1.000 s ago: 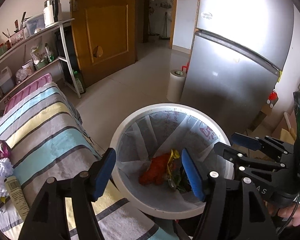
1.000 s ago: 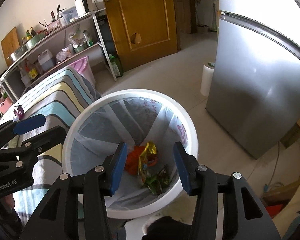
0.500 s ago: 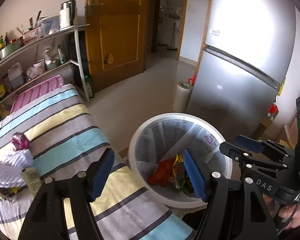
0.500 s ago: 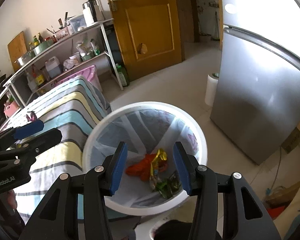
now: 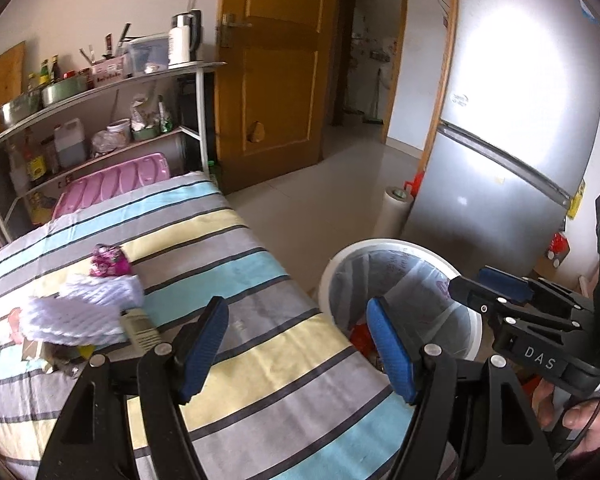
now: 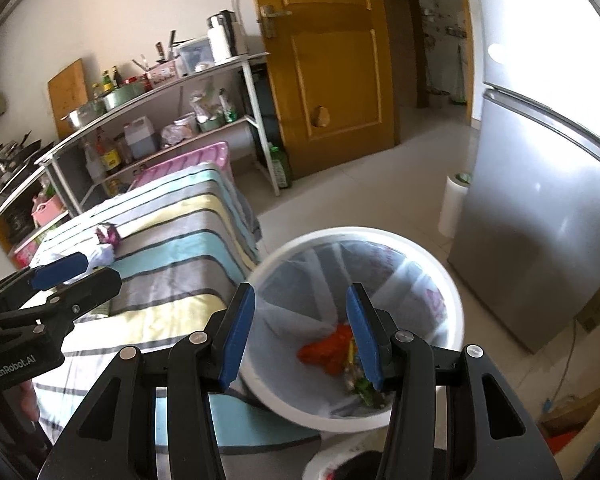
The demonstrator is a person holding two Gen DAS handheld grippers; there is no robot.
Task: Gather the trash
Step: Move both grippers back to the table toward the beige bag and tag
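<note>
**Both grippers empty; trash remains on the striped cloth beside the lined bin**

The left gripper (image 5: 298,344) hangs spread wide above the striped cloth (image 5: 228,248), nothing between its blue pads. The right gripper (image 6: 300,332) is likewise parted and empty, poised over the white bin (image 6: 456,300), which stands on the floor just beside the cloth's edge.

Left wrist view only: a heap of trash on the cloth, namely a pink wrapper (image 5: 108,260), white foam netting (image 5: 80,308) touching it, and a printed tube (image 5: 140,326) partly under the netting. The bin's contents are mostly hidden here by the cloth and a finger.

Right wrist view only: inside the bin liner lie an orange wrapper (image 6: 328,350) and green-yellow packets (image 6: 360,386). The heap appears small, partly blocked by the left gripper.

A silver fridge (image 6: 540,220) stands behind the bin.
</note>
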